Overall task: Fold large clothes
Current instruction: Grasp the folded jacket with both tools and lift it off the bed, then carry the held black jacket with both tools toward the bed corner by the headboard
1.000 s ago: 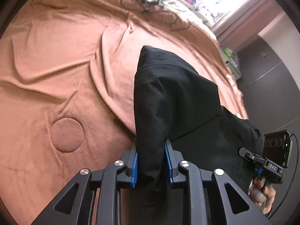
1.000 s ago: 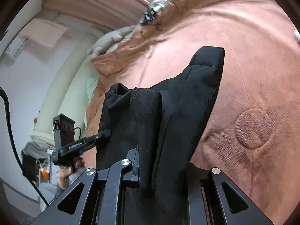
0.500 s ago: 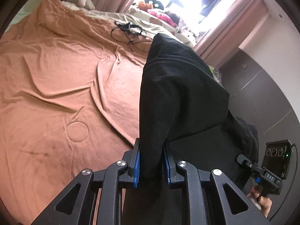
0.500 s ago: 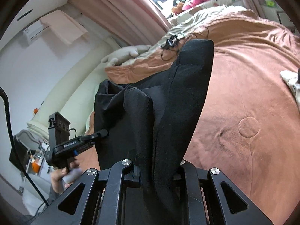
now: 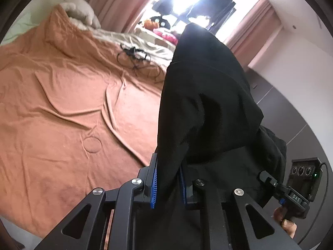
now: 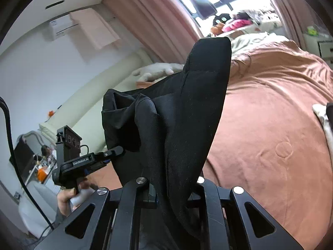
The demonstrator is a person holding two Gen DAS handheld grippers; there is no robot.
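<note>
A large black garment (image 5: 204, 108) hangs in the air above the bed, held up between both grippers. My left gripper (image 5: 167, 184) is shut on one edge of it, blue pads pinching the cloth. My right gripper (image 6: 173, 189) is shut on another edge of the garment (image 6: 183, 112), which drapes over its fingers and hides the pads. In the left wrist view the right gripper (image 5: 268, 180) shows at the lower right, touching the cloth. In the right wrist view the left gripper (image 6: 116, 152) shows at the left, gripping the fabric.
The bed is covered by a wrinkled orange-brown blanket (image 5: 62, 104), also below in the right wrist view (image 6: 270, 125). Black cables (image 5: 135, 56) lie near its far end. A grey plush toy (image 5: 77, 10) rests at the headboard. A white item (image 6: 324, 120) lies at the right edge.
Both grippers have risen and tilted upward with the black garment, lifting it higher off the bed. The window and curtains now show behind it.
</note>
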